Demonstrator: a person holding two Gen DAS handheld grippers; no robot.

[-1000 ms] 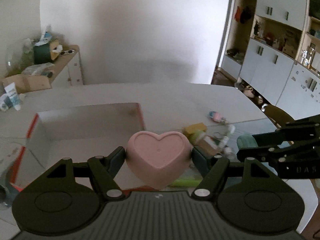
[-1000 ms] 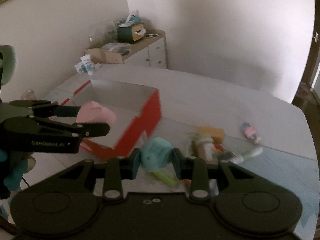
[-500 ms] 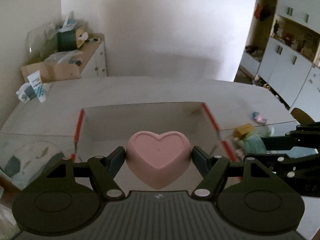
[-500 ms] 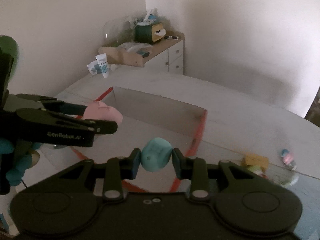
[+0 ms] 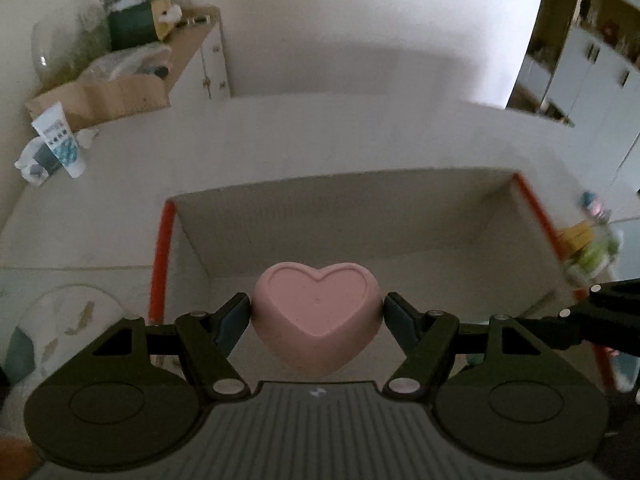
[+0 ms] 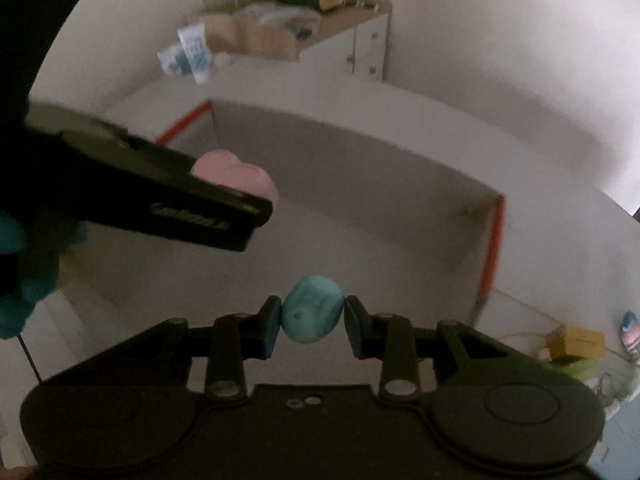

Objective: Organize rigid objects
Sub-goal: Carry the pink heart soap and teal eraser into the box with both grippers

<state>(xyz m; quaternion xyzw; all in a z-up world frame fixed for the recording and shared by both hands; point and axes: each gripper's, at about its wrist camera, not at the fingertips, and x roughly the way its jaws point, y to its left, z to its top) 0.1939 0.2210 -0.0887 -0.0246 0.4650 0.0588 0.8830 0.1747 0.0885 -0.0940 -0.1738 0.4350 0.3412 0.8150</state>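
My left gripper (image 5: 317, 312) is shut on a pink heart-shaped dish (image 5: 316, 316) and holds it above the open cardboard box with red edges (image 5: 400, 204). My right gripper (image 6: 312, 320) is shut on a small turquoise object (image 6: 312, 314) and holds it over the same box (image 6: 360, 160). In the right wrist view the left gripper (image 6: 236, 204) and the pink dish (image 6: 236, 174) hang over the box's left part. The right gripper's finger shows at the right edge of the left wrist view (image 5: 608, 312).
Loose items lie on the white table right of the box: a yellow block (image 6: 576, 342), a green item (image 6: 576, 368) and a pink-blue item (image 6: 630, 330). A white tube (image 5: 60, 140) stands at the table's far left. A cluttered sideboard (image 5: 160, 56) stands against the wall.
Both grippers have moved left from the pile of loose items to above the box, each carrying its object. The box now fills the middle of both views.
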